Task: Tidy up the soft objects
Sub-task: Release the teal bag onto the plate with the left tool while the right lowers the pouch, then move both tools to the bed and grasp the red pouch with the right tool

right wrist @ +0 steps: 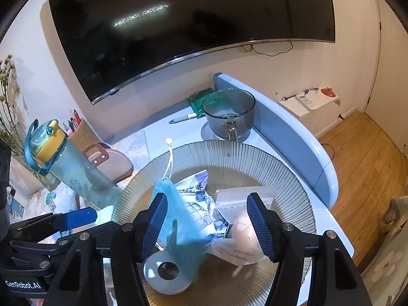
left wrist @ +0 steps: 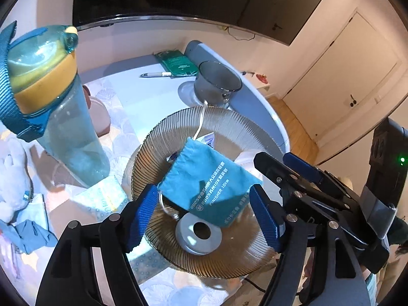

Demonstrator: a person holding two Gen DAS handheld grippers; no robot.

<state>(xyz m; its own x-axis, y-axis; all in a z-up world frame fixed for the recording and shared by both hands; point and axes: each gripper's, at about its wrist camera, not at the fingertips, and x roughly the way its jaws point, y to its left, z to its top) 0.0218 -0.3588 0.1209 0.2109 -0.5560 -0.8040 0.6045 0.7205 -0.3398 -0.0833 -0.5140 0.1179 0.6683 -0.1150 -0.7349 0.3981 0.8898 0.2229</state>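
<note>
A teal drawstring pouch [left wrist: 204,173] with white print lies tilted over a ribbed amber glass plate [left wrist: 229,119], its white cord trailing toward the far rim. My left gripper [left wrist: 204,188] is open, with the pouch between its blue pads but not pressed by them. In the right wrist view the pouch [right wrist: 176,211] looks blurred beside the left pad of my right gripper [right wrist: 206,196], which is open above the plate [right wrist: 229,153]. Under it lie a printed packet [right wrist: 196,188] and a white packet [right wrist: 242,229]. A grey ring [right wrist: 165,272] rests at the plate's near side.
A tall water bottle [left wrist: 68,127] with a yellow band stands left of the plate. A grey glass mug [left wrist: 216,84], a pen [left wrist: 155,74] and a green packet [left wrist: 178,62] sit behind it. A white plush toy [left wrist: 10,178] and blue cloth [left wrist: 30,232] lie at the left. The table's raised edge [right wrist: 306,148] curves on the right.
</note>
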